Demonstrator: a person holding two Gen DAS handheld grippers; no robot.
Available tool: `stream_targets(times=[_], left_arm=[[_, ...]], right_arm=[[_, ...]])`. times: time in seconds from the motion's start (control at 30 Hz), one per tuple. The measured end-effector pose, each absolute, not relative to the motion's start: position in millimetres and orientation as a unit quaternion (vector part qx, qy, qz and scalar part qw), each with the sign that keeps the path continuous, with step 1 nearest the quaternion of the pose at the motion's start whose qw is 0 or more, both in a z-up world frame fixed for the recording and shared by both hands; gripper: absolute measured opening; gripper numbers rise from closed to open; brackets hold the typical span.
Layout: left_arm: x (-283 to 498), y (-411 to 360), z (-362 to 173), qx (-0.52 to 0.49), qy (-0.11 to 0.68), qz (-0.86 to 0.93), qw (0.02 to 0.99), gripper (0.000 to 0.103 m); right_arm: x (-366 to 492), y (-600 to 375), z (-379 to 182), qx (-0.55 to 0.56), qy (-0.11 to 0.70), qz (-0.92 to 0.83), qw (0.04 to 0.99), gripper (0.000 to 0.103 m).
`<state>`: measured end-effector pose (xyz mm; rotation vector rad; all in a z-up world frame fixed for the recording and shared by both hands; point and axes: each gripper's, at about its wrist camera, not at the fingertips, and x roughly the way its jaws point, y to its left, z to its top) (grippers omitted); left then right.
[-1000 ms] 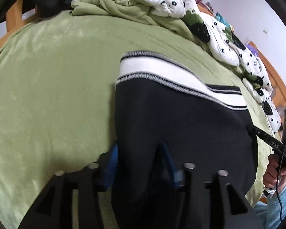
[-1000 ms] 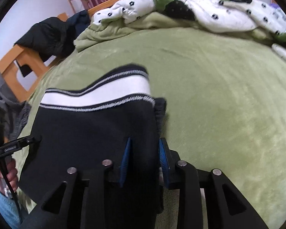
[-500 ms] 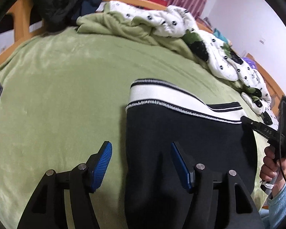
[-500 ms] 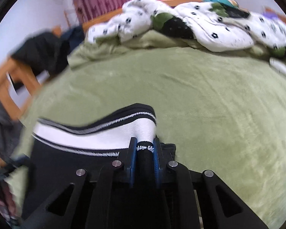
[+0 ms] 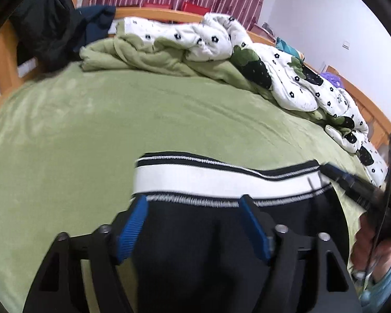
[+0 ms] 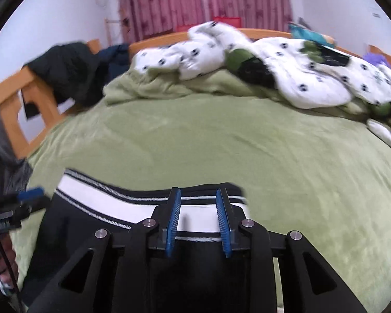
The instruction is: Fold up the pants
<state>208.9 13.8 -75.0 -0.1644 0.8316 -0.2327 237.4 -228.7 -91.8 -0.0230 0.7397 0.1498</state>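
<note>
Black pants [image 5: 195, 255] with a white, black-striped waistband [image 5: 221, 180] lie folded on the green bed cover [image 5: 117, 120]. My left gripper [image 5: 193, 208] is open wide, its blue pads over the black cloth just below the waistband. My right gripper [image 6: 198, 203] is open over the right end of the waistband [image 6: 200, 217], holding nothing. The pants [image 6: 91, 240] stretch left below it. Each gripper shows at the edge of the other's view.
A white flowered duvet [image 5: 286, 78] and a bunched green blanket [image 5: 143, 57] lie along the far side of the bed. Dark jackets [image 5: 52, 31] hang on the wooden frame [image 6: 34, 109] at far left. Red curtains hang behind.
My right gripper was shut on the waistband's end half a second ago and has opened. My left gripper opened earlier. Both have drawn back and tilted up from the pants.
</note>
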Motion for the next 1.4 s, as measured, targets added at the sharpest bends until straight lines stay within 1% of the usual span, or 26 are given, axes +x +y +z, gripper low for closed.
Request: stream_targets(times=[0.07, 0.13, 0.17, 0.2, 0.33, 0.47, 0.53, 0.57, 0.7, 0.8, 0.87, 0.97, 1.07, 1.13, 1.2, 1.3, 1.4], left_arm=[[225.0, 9.3, -92.8, -0.063, 0.420, -0.078, 0.902, 0.072], [236.0, 11.3, -110.0, -0.054, 0.430, -0.063, 0.899, 0.078], [239.0, 14.9, -116.1, -0.059, 0.433, -0.061, 0.898, 0.085], [242.2, 22.5, -121.2, -0.082, 0.434, -0.067, 0.895, 0.087], [249.1, 38.5, -133.2, -0.149, 0.454, -0.091, 0.874, 0.087], [242.3, 37.5, -133.2, -0.154, 0.456, -0.090, 0.872, 0.086], [231.0, 32.9, -124.2, -0.139, 0.458, -0.091, 0.873, 0.084], [225.7, 31.7, -121.3, -0.136, 0.459, -0.095, 0.873, 0.080], [180.1, 30.1, -101.3, -0.113, 0.458, -0.125, 0.873, 0.080], [146.5, 30.2, -91.5, -0.112, 0.455, -0.152, 0.870, 0.080], [125.9, 28.8, -93.4, -0.109, 0.461, -0.163, 0.866, 0.080], [87.5, 20.3, -111.7, -0.059, 0.485, -0.162, 0.857, 0.080], [49.1, 20.6, -119.6, -0.028, 0.475, -0.153, 0.866, 0.080], [27.1, 25.9, -118.6, -0.022, 0.472, -0.154, 0.868, 0.080], [9.3, 33.8, -123.8, -0.029, 0.486, -0.152, 0.860, 0.080], [-4.8, 41.0, -129.6, -0.019, 0.490, -0.124, 0.863, 0.080], [-16.6, 40.9, -123.7, 0.045, 0.463, -0.102, 0.879, 0.080]], right_arm=[[254.8, -227.8, -122.6, -0.039, 0.392, 0.054, 0.918, 0.025], [258.7, -239.2, -128.6, -0.006, 0.387, 0.065, 0.920, 0.025], [260.6, -242.6, -127.8, 0.006, 0.393, 0.072, 0.917, 0.025], [262.1, -244.0, -128.2, 0.004, 0.394, 0.075, 0.916, 0.025], [262.0, -242.8, -130.6, 0.000, 0.390, 0.073, 0.918, 0.025], [260.4, -237.5, -131.0, -0.010, 0.387, 0.066, 0.920, 0.025], [256.7, -234.3, -128.1, -0.017, 0.389, 0.058, 0.919, 0.025], [254.6, -233.7, -125.6, -0.019, 0.391, 0.053, 0.919, 0.025], [212.3, -245.1, -110.1, 0.008, 0.400, 0.045, 0.916, 0.027], [166.9, -252.1, -108.4, 0.002, 0.407, 0.058, 0.912, 0.028], [140.1, -254.3, -112.6, -0.010, 0.418, 0.062, 0.906, 0.028], [110.7, -255.9, -125.6, -0.017, 0.449, 0.038, 0.892, 0.028], [78.1, -249.6, -130.7, -0.039, 0.460, 0.024, 0.886, 0.028], [65.5, -250.7, -130.6, -0.021, 0.471, 0.035, 0.881, 0.028], [52.6, -258.1, -128.0, 0.018, 0.474, 0.030, 0.880, 0.028], [41.4, -266.4, -121.3, 0.046, 0.469, 0.026, 0.881, 0.028], [37.9, -272.8, -115.7, 0.067, 0.465, 0.030, 0.882, 0.028]])
